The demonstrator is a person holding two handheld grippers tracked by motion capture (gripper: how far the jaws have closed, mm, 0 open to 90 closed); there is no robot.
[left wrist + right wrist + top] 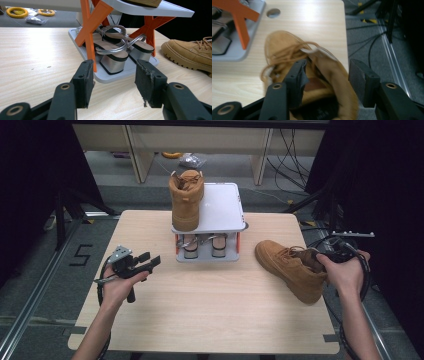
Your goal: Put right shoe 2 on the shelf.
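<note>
Straddling the boot's (pixel 292 268) collar with my right tongs (pixel 327 75): one jaw sits inside the opening, the other outside the ankle wall. Gap visible at the outer pad, so can't tell if it's a real clamp. That boot lies on the desk (pixel 200 315) right of the rack (pixel 222 210), toe pointing at the rack, heel near the desk's right edge. Left tongs (pixel 113 82) released, nothing between them, hovering over the desk left of the rack and aimed at the sandals (pixel 117 51) on its lower shelf. Second boot (pixel 186 197) stands on the rack's top shelf, left side.
</note>
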